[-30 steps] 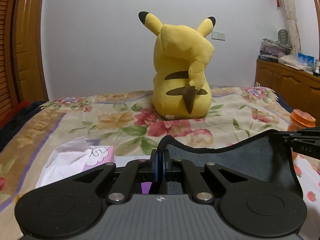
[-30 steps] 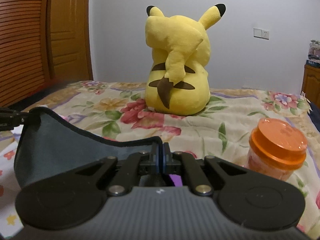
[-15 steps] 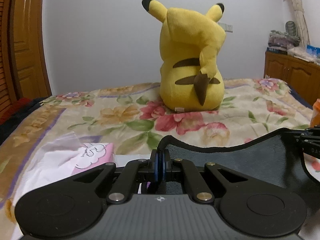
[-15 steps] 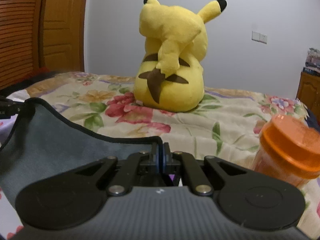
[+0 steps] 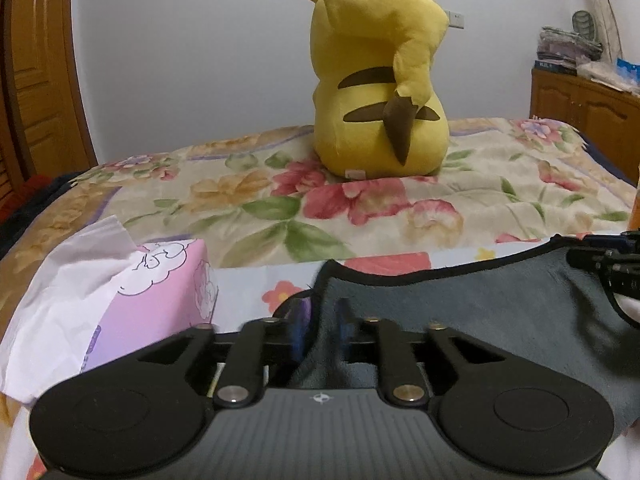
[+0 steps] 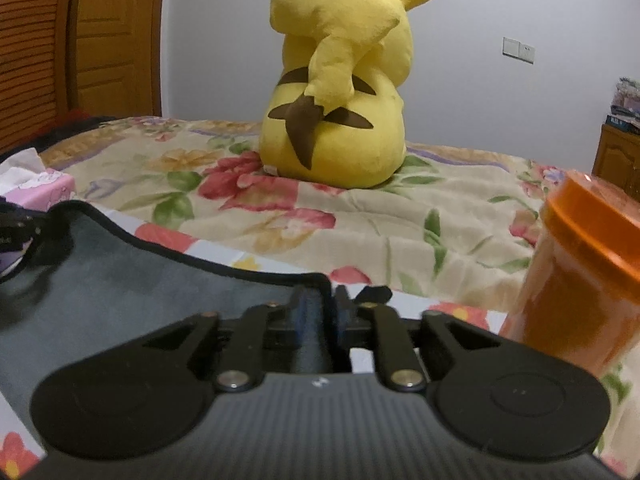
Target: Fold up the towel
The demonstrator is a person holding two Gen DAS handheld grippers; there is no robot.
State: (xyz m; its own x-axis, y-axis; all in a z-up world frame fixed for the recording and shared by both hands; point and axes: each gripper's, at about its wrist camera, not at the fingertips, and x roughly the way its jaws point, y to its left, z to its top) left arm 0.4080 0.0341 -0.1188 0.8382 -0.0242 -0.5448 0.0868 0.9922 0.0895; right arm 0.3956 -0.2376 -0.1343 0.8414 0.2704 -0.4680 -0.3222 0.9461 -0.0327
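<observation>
A dark grey towel point(image 5: 460, 304) with a black hem lies low over the flowered bed, stretched between my two grippers. In the left wrist view my left gripper point(image 5: 320, 320) has its jaws a little apart, with the towel's left corner loose between them. The right gripper point(image 5: 608, 260) shows at that view's right edge by the towel's other corner. In the right wrist view the towel point(image 6: 120, 280) spreads to the left, and my right gripper point(image 6: 318, 316) also has its jaws parted around the corner.
A pink tissue box point(image 5: 132, 296) stands close on the left; it also shows in the right wrist view point(image 6: 40, 190). An orange-lidded jar point(image 6: 584, 280) stands close on the right. A yellow plush toy point(image 5: 380, 80) sits farther back on the bed point(image 5: 360, 216).
Both grippers have moved forward and down toward the bed with the towel. Their jaws, shut on the towel corners before, now stand slightly apart.
</observation>
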